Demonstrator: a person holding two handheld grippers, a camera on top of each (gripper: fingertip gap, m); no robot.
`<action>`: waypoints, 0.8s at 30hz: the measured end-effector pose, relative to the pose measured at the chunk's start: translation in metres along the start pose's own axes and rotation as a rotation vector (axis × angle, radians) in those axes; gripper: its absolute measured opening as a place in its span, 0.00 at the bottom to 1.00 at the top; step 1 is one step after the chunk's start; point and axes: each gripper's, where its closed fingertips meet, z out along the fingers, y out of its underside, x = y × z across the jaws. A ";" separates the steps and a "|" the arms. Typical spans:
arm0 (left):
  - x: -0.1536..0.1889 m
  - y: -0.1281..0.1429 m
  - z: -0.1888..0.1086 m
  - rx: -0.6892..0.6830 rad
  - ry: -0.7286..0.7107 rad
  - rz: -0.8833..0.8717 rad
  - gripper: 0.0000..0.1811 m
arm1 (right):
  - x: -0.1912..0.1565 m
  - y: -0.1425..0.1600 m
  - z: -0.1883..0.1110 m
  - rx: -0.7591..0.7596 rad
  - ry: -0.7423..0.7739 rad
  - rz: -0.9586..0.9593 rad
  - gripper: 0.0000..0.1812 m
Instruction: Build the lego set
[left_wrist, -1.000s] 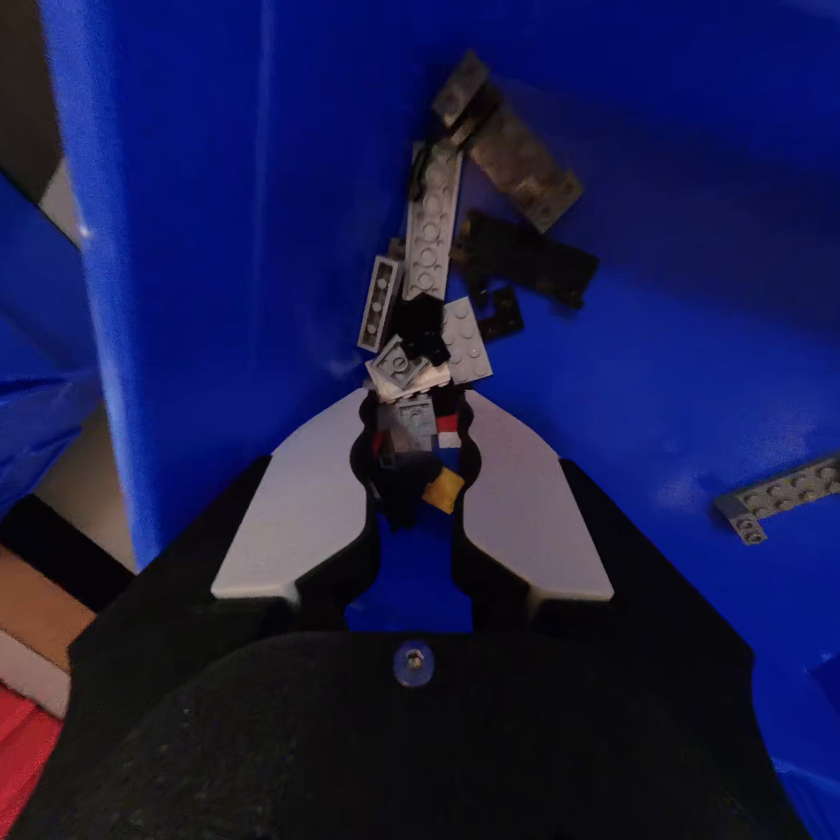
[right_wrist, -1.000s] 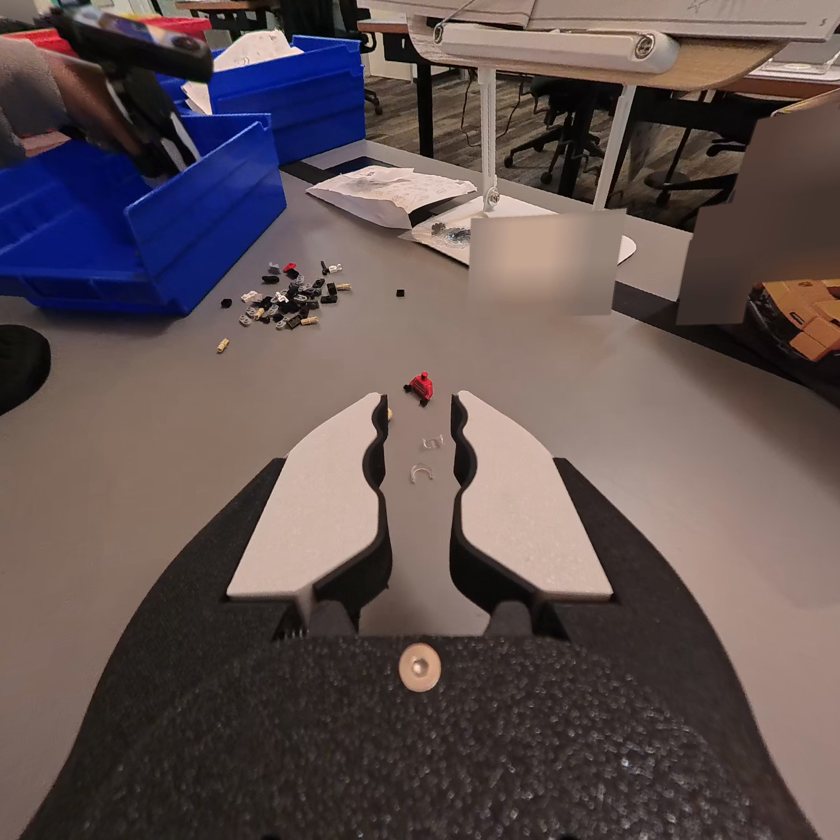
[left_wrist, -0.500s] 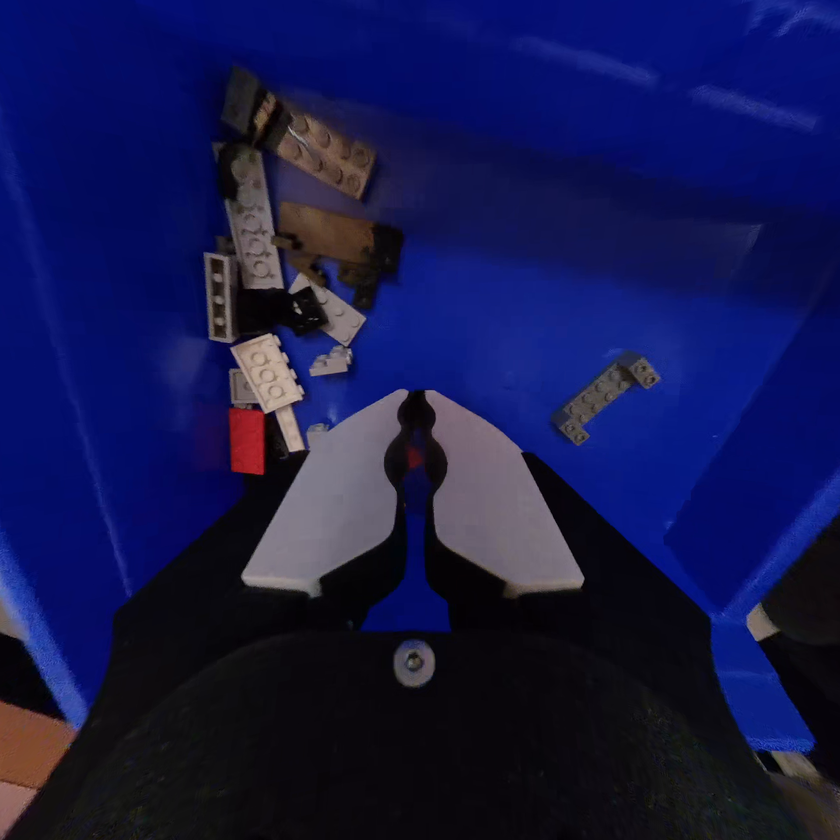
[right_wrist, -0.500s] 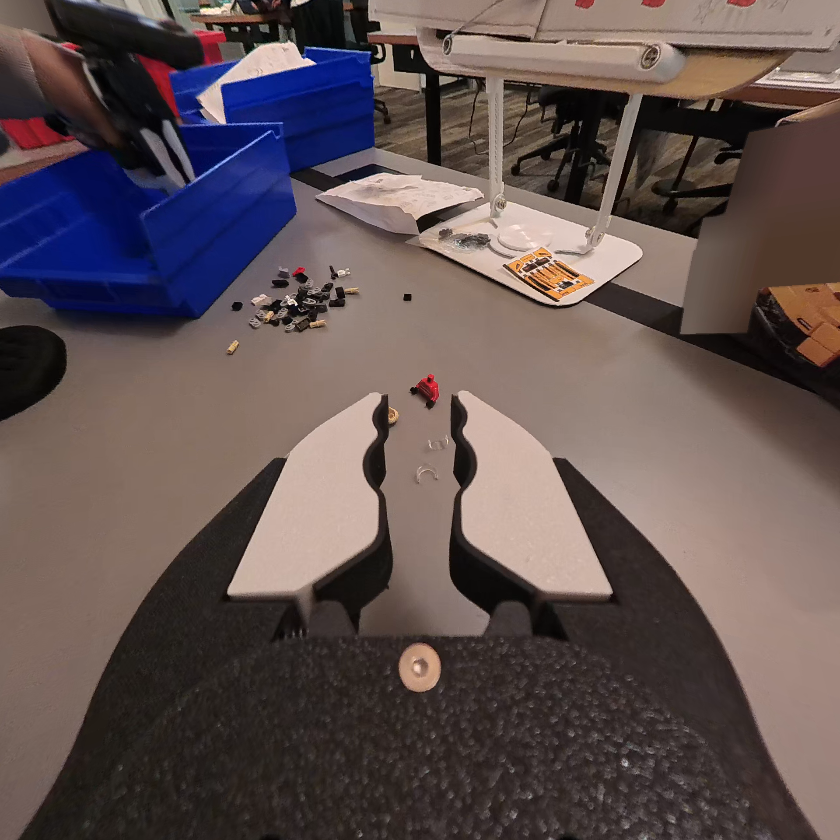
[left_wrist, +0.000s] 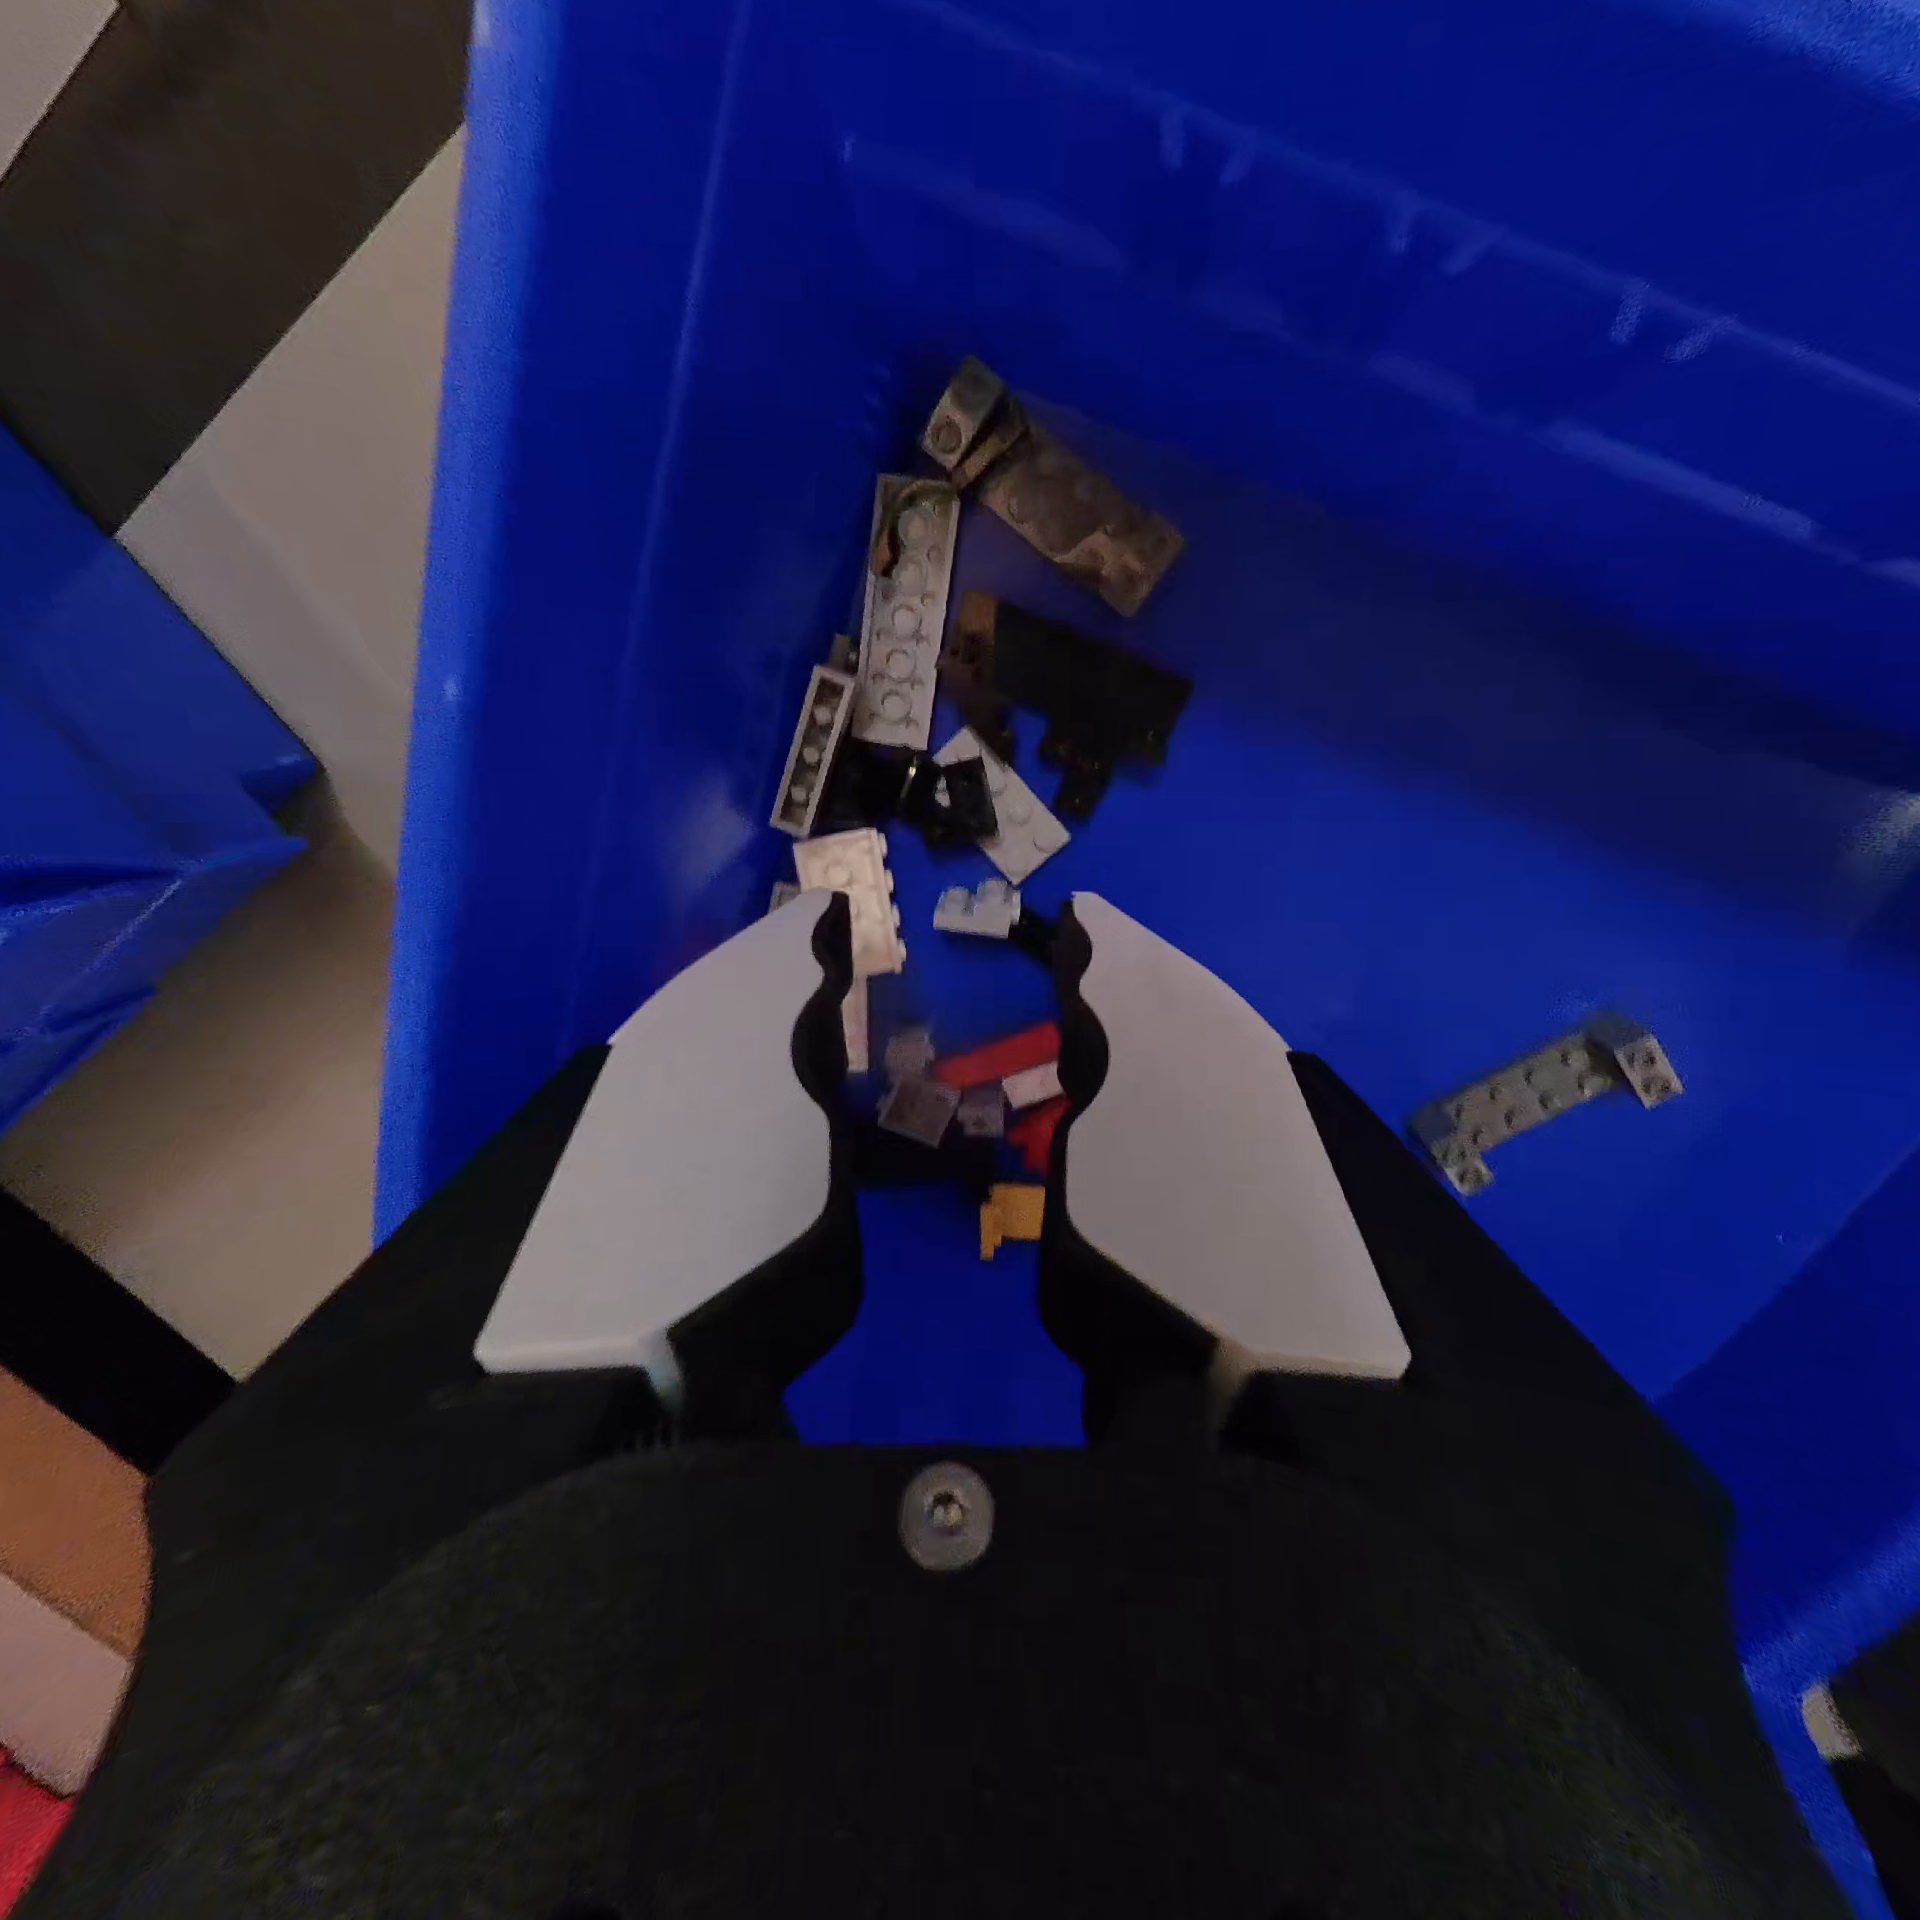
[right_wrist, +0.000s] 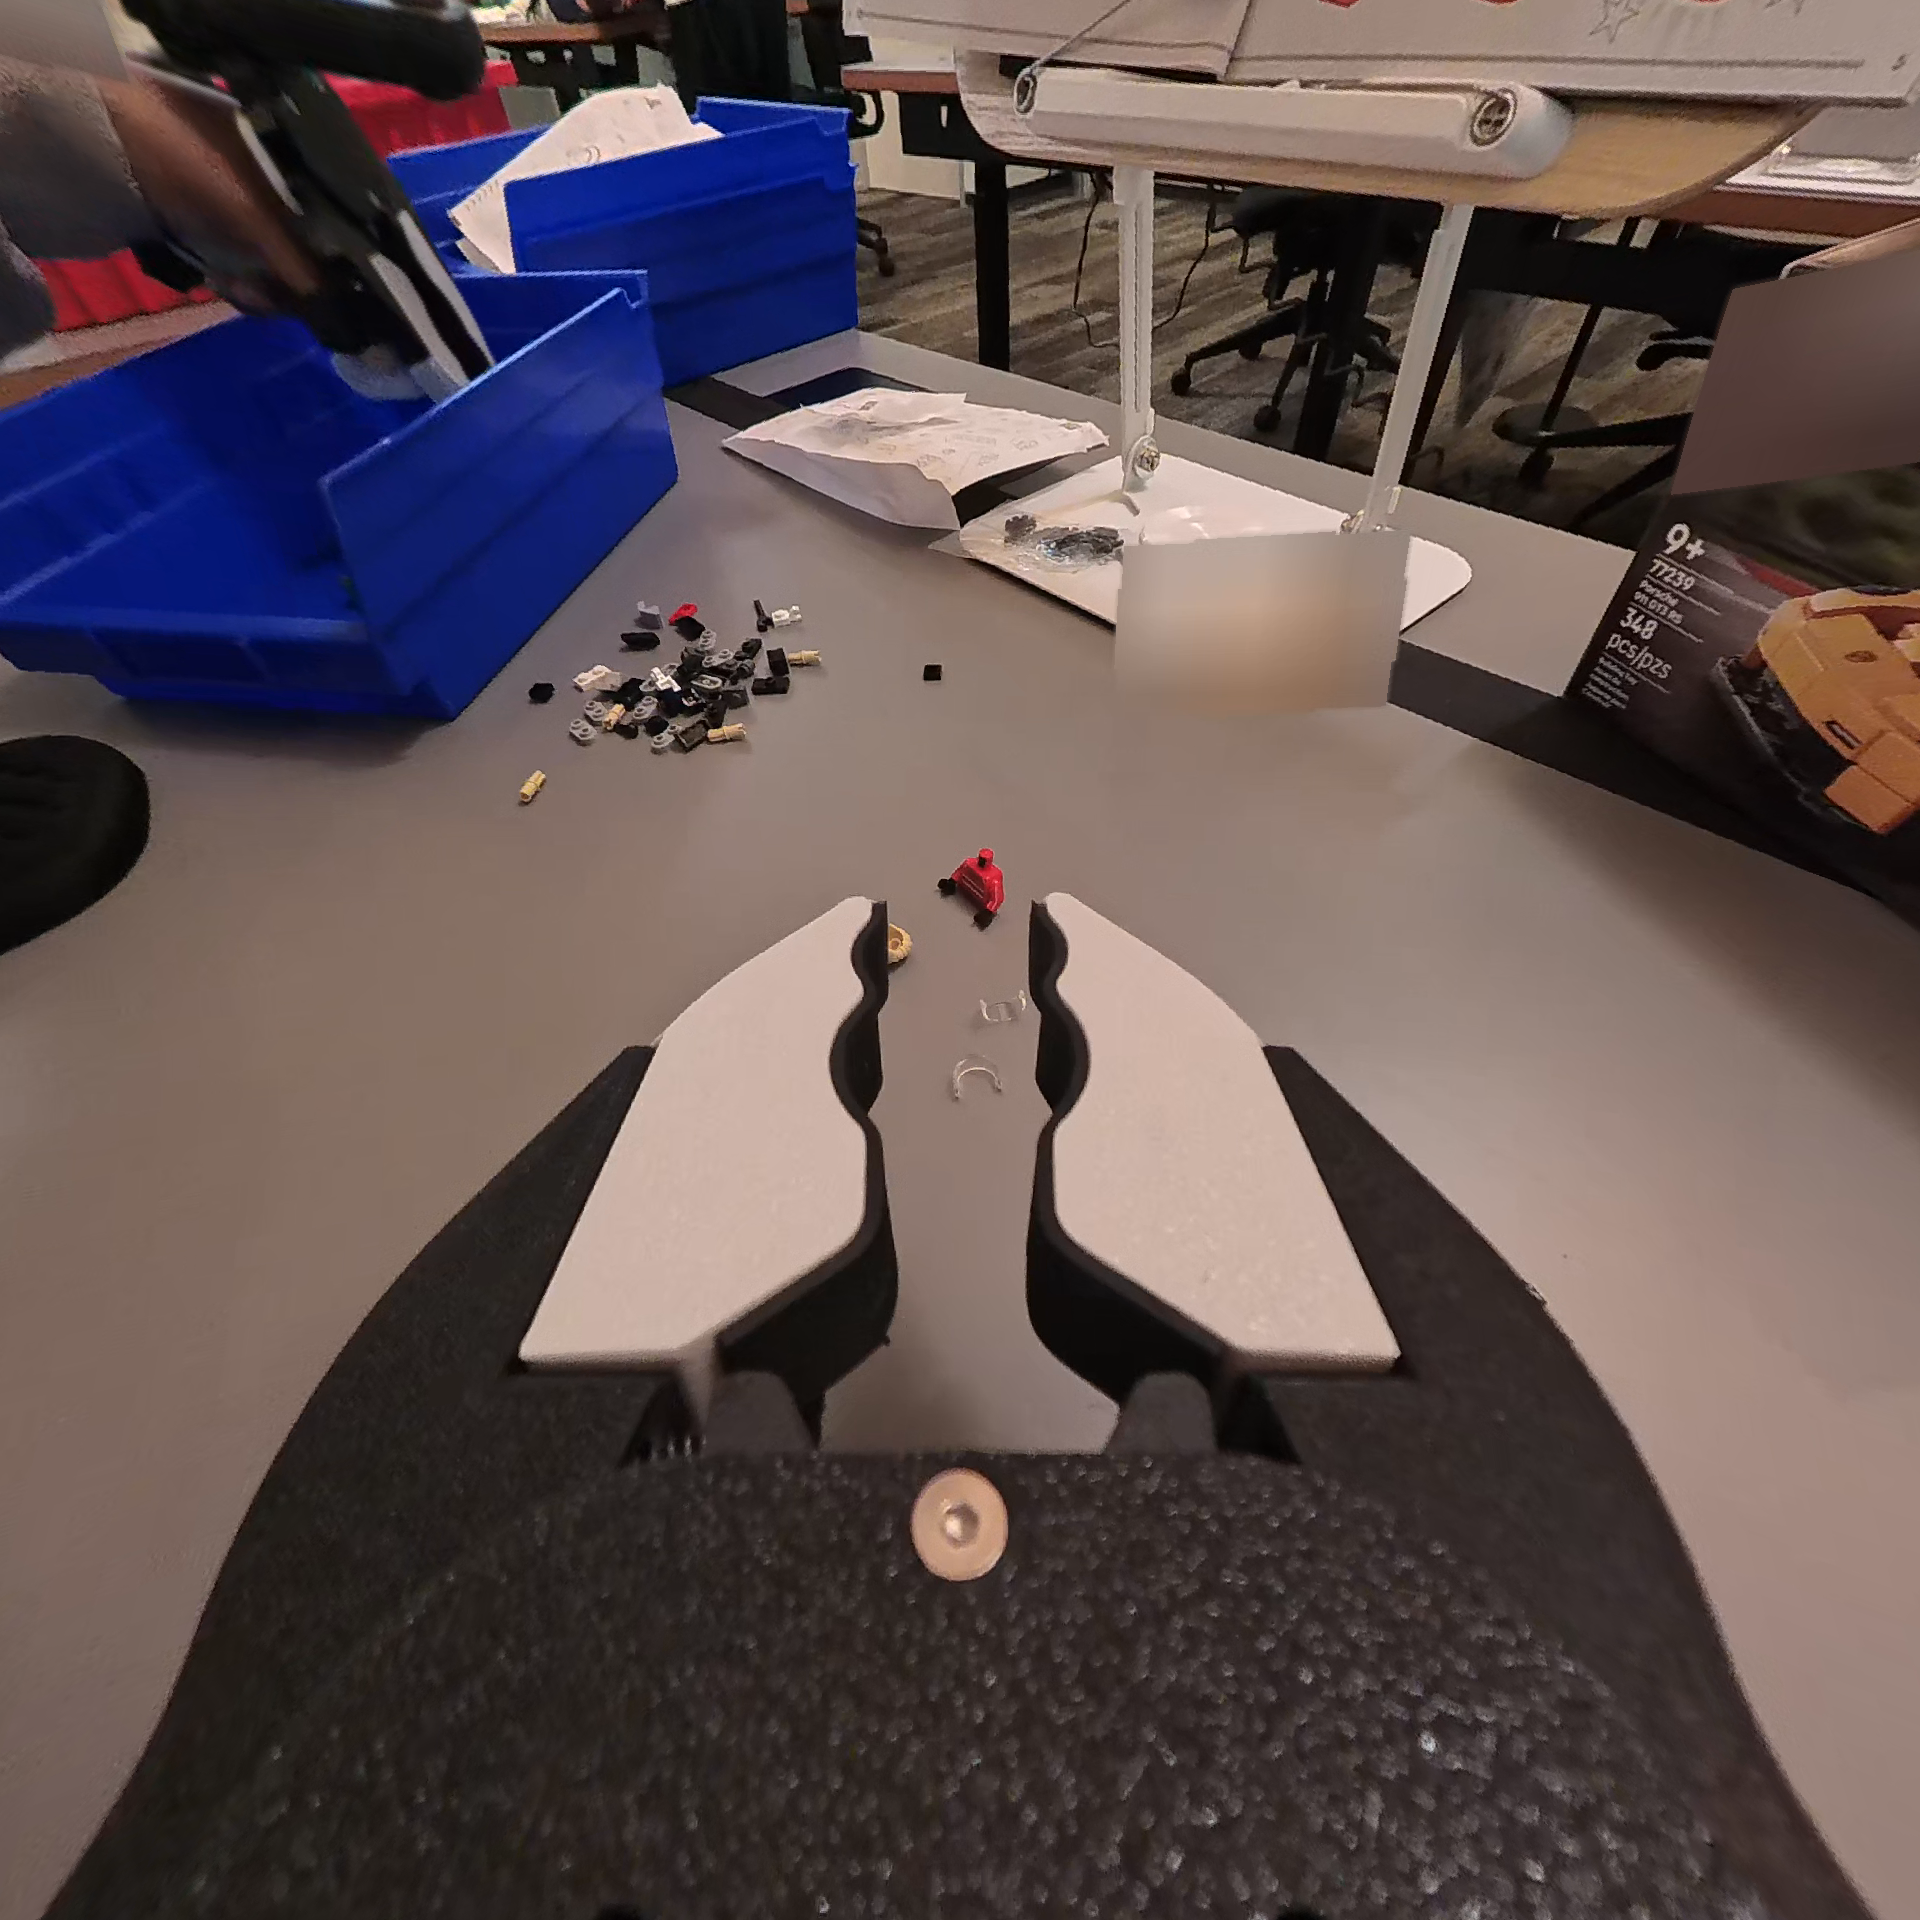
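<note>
**Left tool over the bricks in the bin**

Lego bricks (left_wrist: 914, 665) lie heaped at centre frame inside the blue bin (left_wrist: 1455, 416). The left tool (left_wrist: 951, 914) hangs released above them, gripping nothing. The right tool (right_wrist: 956, 904), also released, rests over the grey surface (right_wrist: 1455, 1039), near a red piece (right_wrist: 977, 883).

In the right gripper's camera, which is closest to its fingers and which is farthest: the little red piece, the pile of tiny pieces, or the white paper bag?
From the right gripper:
1. Little red piece, on the table just ahead of the fingertips.
2. Pile of tiny pieces, farther ahead on the left, beside the blue bin.
3. White paper bag, farthest, ahead beyond the pile.
</note>
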 end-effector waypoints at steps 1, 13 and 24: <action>0.000 -0.002 0.005 0.004 -0.011 -0.009 0.21 | 0.000 0.000 0.000 0.000 0.000 -0.001 0.14; 0.001 -0.007 0.032 0.022 0.017 -0.106 0.22 | 0.001 -0.002 -0.001 0.011 0.008 -0.001 0.14; 0.030 0.004 0.020 0.028 0.096 -0.021 0.05 | 0.004 -0.004 -0.004 0.010 0.043 -0.031 0.14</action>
